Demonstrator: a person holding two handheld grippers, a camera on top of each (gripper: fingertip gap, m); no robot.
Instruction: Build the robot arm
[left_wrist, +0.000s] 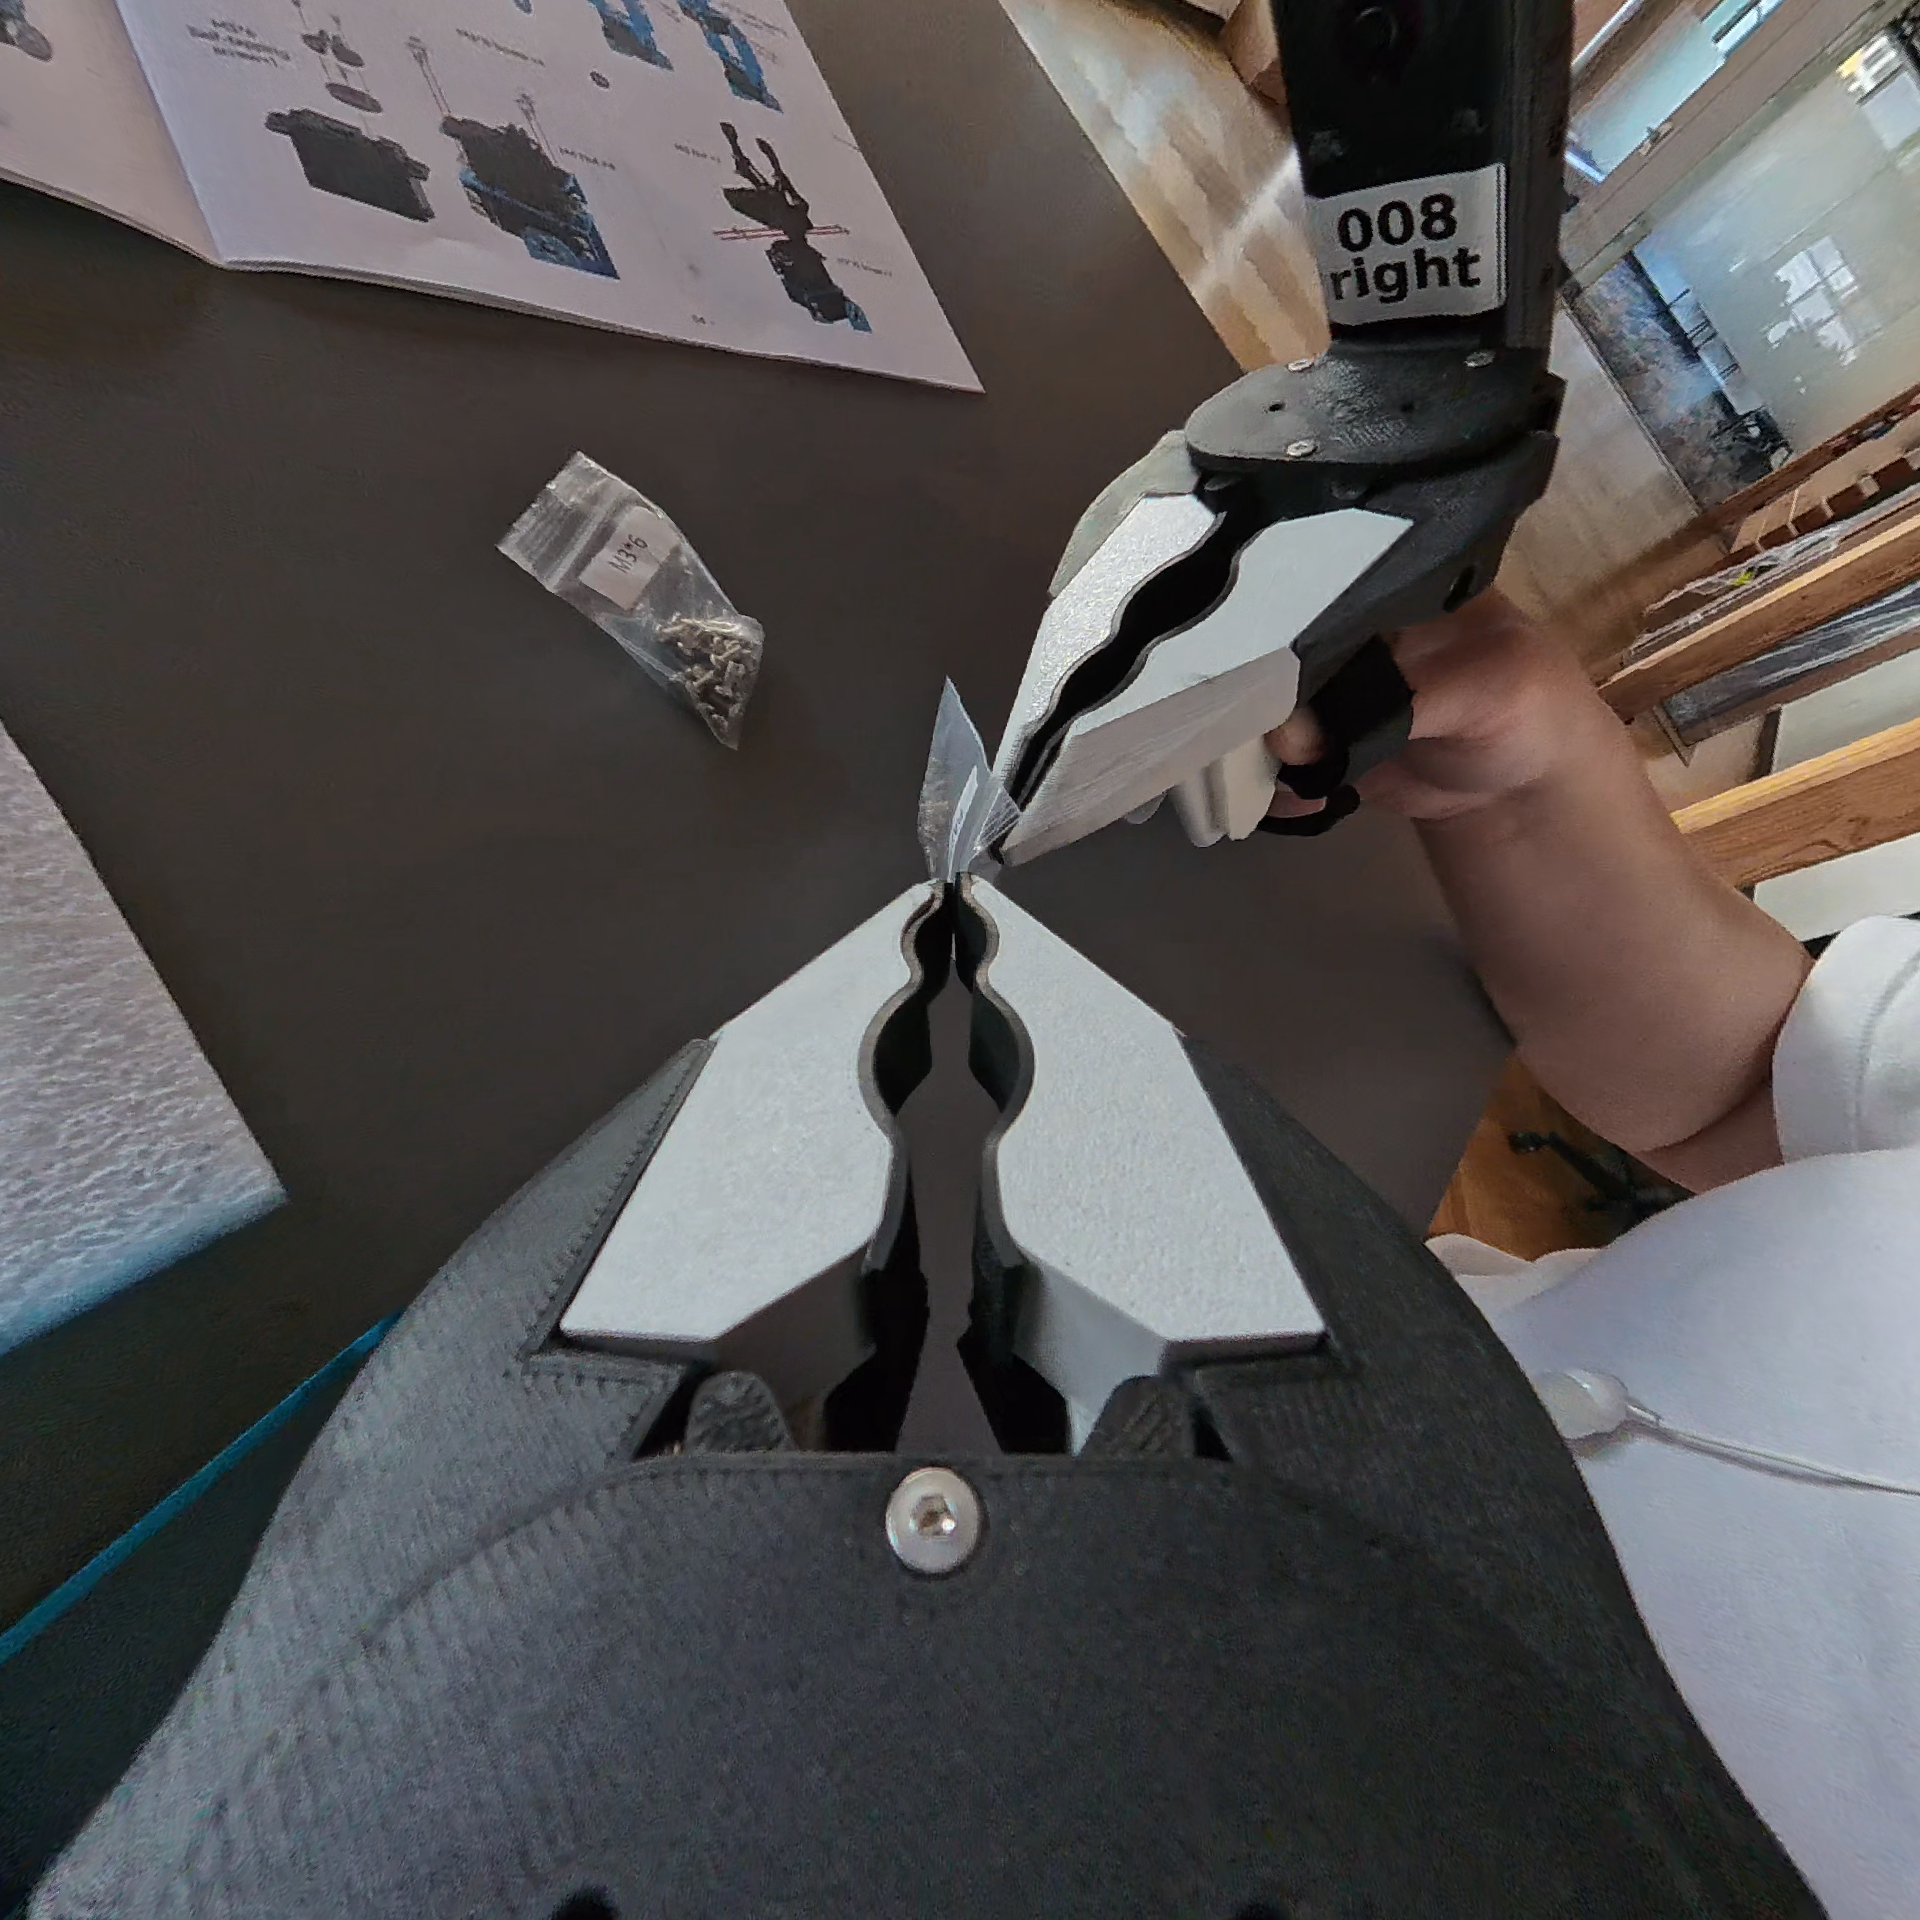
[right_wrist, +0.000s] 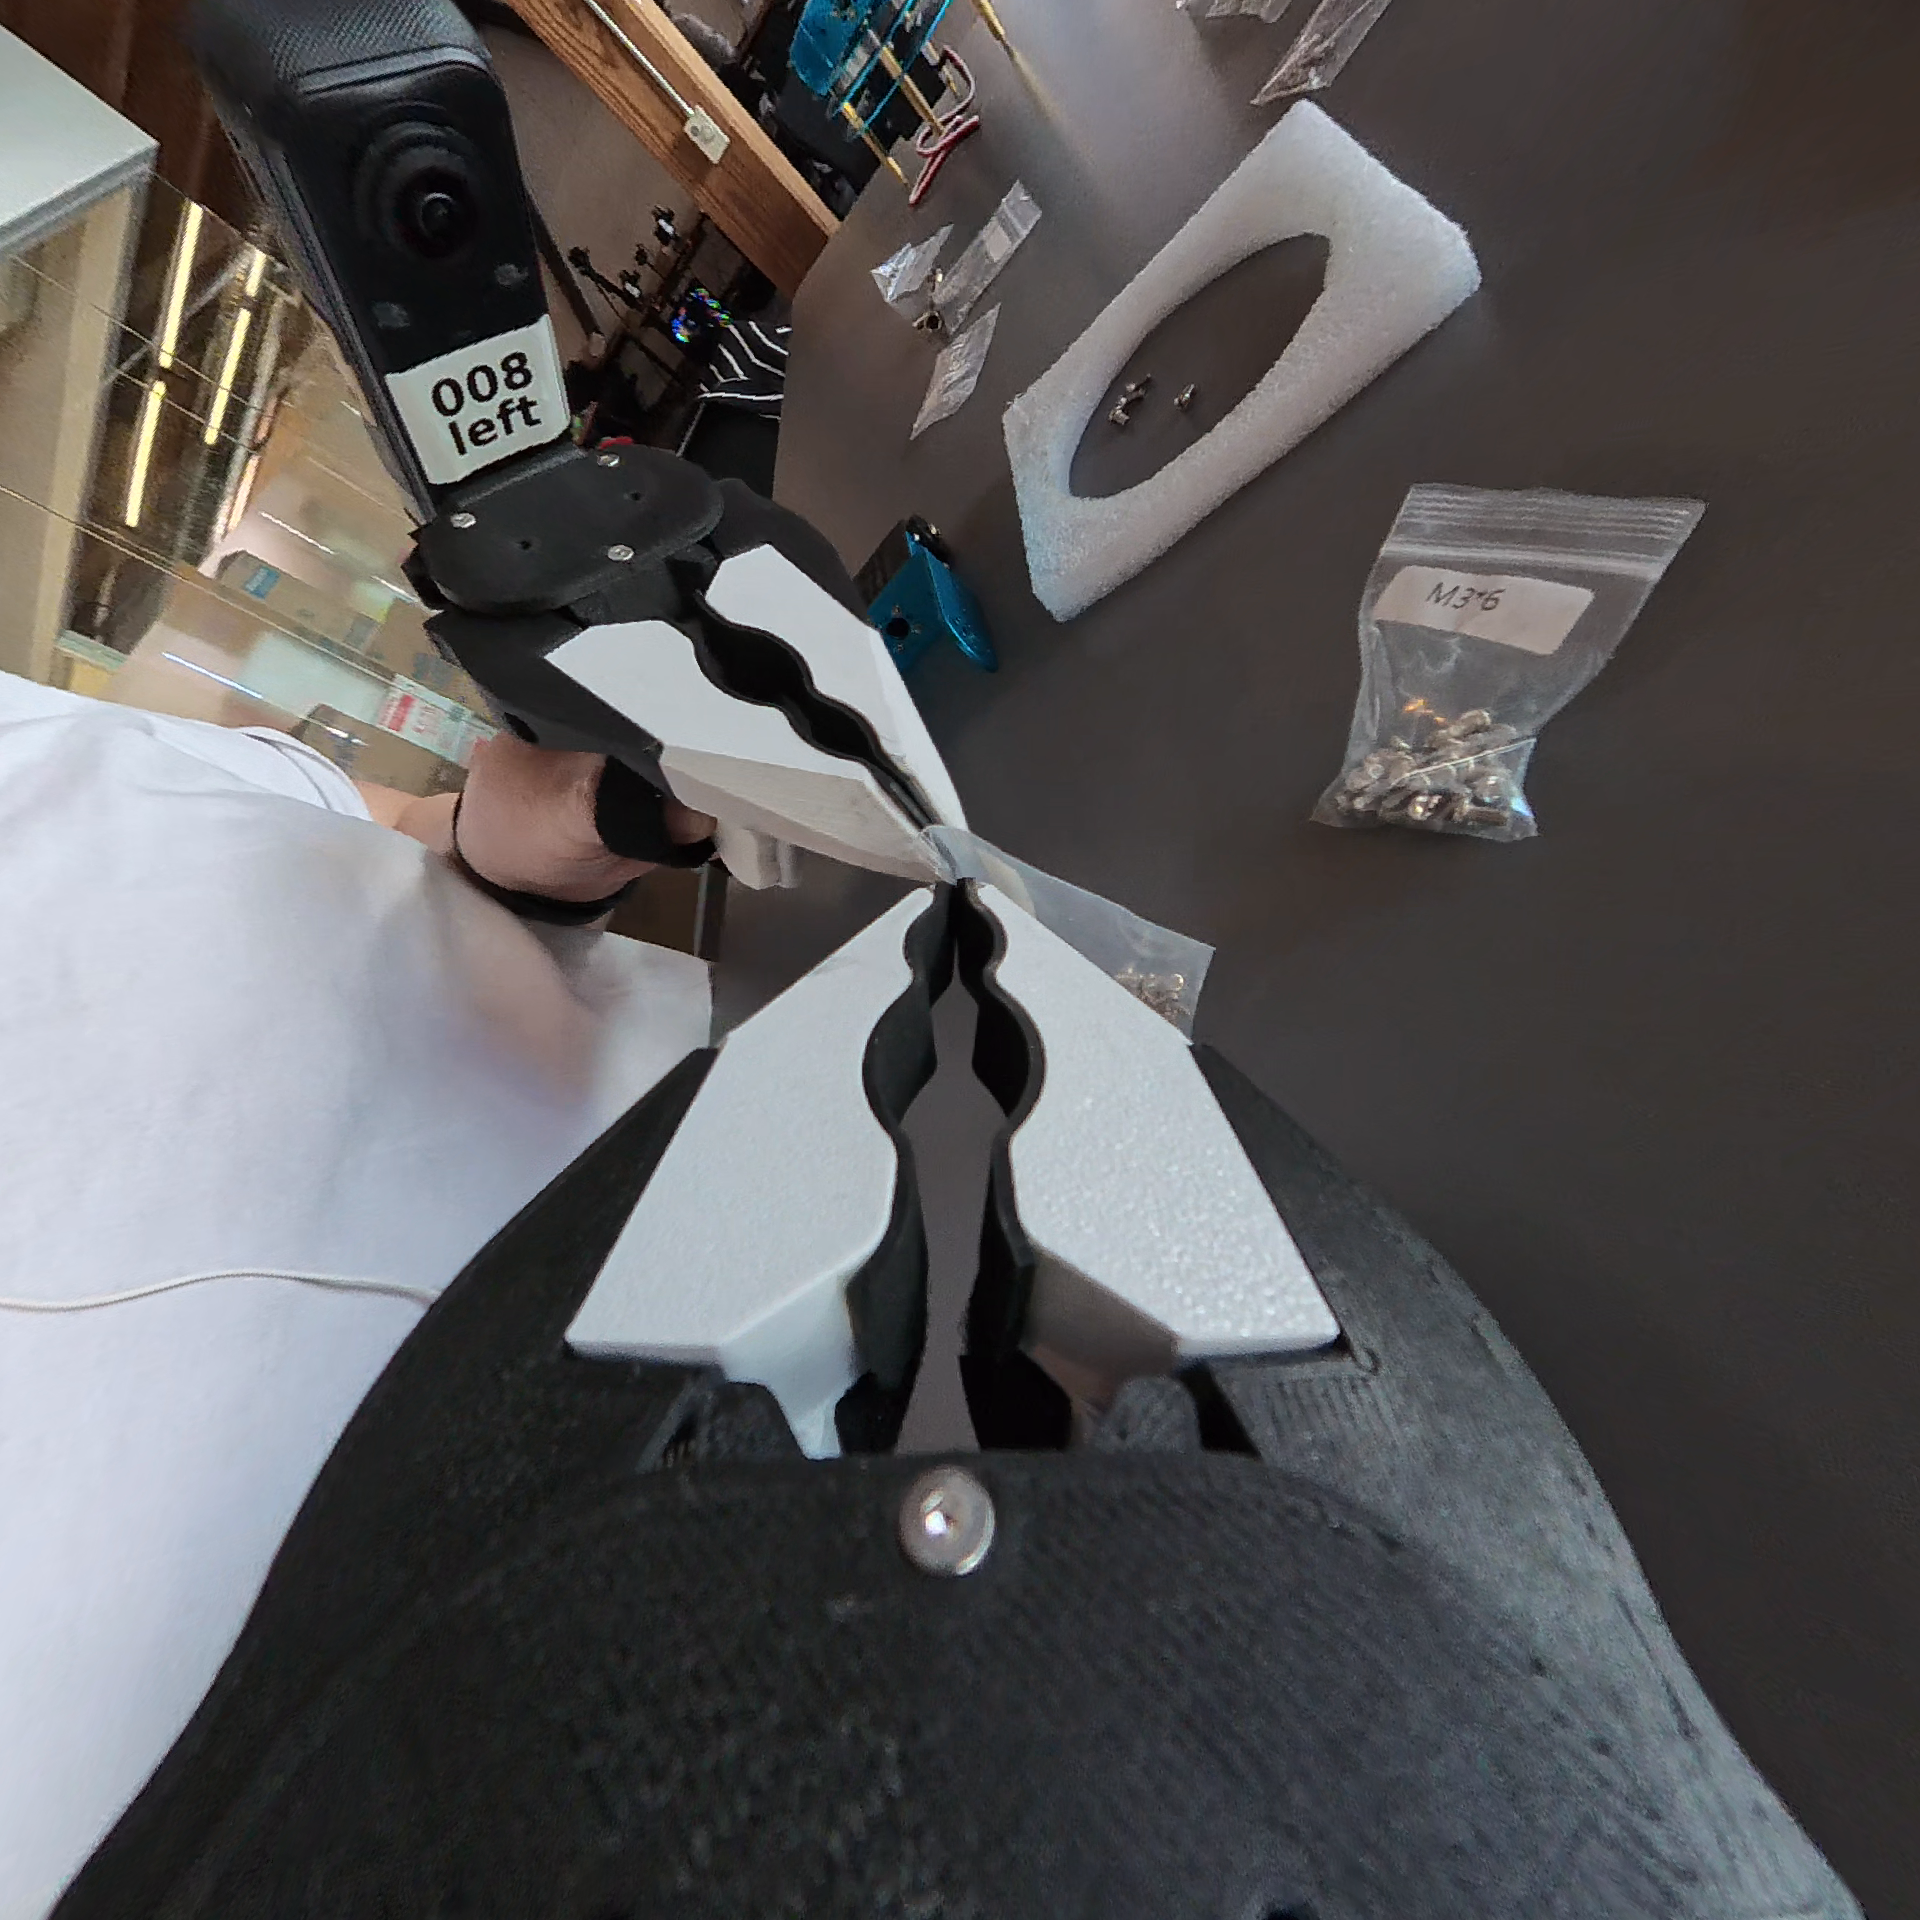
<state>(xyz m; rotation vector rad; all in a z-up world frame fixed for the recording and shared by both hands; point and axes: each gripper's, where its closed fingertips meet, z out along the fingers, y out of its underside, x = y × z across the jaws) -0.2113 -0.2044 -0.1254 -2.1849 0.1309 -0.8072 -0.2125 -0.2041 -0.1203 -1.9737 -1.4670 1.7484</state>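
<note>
A small clear plastic bag (left_wrist: 961, 774) with several small screws in it hangs above the dark table (left_wrist: 312, 831). Both grippers pinch its top edge. My left gripper (left_wrist: 954, 885) is shut on one corner of the bag. My right gripper (left_wrist: 1001, 847) comes in from the upper right and is shut on the bag right beside it. In the right wrist view the bag (right_wrist: 1091, 935) hangs to the right of my right gripper (right_wrist: 961, 885), with its screws (right_wrist: 1158, 982) at the low end. The left gripper (right_wrist: 928, 847) meets it from the upper left.
A second labelled bag of screws (left_wrist: 665, 608) (right_wrist: 1470, 675) lies on the table. A printed instruction sheet (left_wrist: 520, 156) lies beyond it. A white foam block (right_wrist: 1247, 343) with an oval cutout holds a few screws. A blue metal part (right_wrist: 930, 618) and several small bags (right_wrist: 956, 291) lie near it. My two grippers' fingertips are within a few centimetres of each other.
</note>
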